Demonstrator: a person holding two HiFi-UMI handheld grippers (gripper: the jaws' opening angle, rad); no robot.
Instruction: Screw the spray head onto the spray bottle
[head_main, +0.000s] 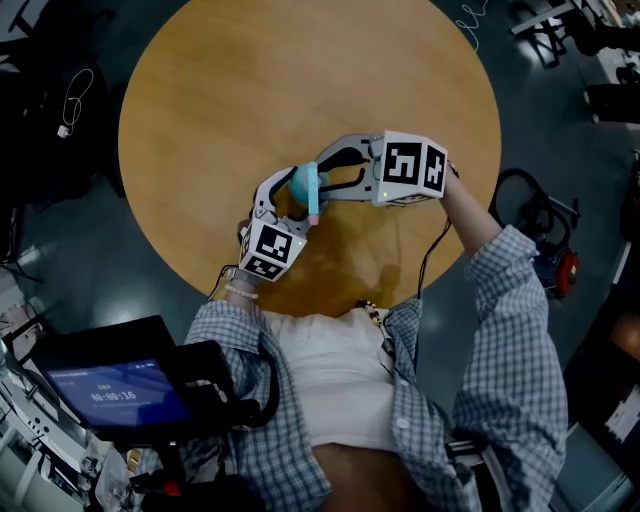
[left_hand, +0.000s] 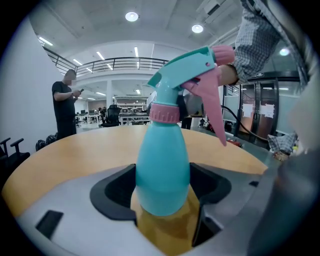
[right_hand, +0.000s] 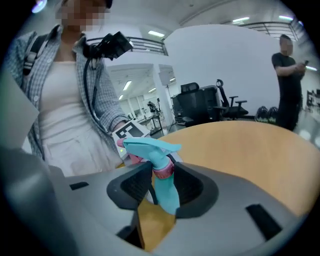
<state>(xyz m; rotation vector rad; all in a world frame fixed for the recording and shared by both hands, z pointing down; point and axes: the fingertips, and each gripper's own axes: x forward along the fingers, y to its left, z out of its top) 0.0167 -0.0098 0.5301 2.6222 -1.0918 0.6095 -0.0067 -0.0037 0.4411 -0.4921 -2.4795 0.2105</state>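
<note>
A teal spray bottle (left_hand: 162, 165) stands upright on the round wooden table (head_main: 300, 80) near its front edge. My left gripper (left_hand: 162, 196) is shut on the bottle's body, a pad against each side. The teal spray head (left_hand: 185, 75) with a pink trigger (left_hand: 212, 107) sits on the neck over a pink collar (left_hand: 164, 112). My right gripper (right_hand: 162, 186) comes in from the right at neck height, and its pads touch the pink collar (right_hand: 163, 171) on both sides. In the head view the bottle (head_main: 303, 183) sits between the left gripper (head_main: 297, 200) and the right gripper (head_main: 322, 175).
A dark device with a lit screen (head_main: 120, 390) hangs at my lower left. A person (left_hand: 64, 107) stands beyond the table's far side. Office chairs (right_hand: 200, 107) and desks fill the room behind. Dark floor with cables surrounds the table.
</note>
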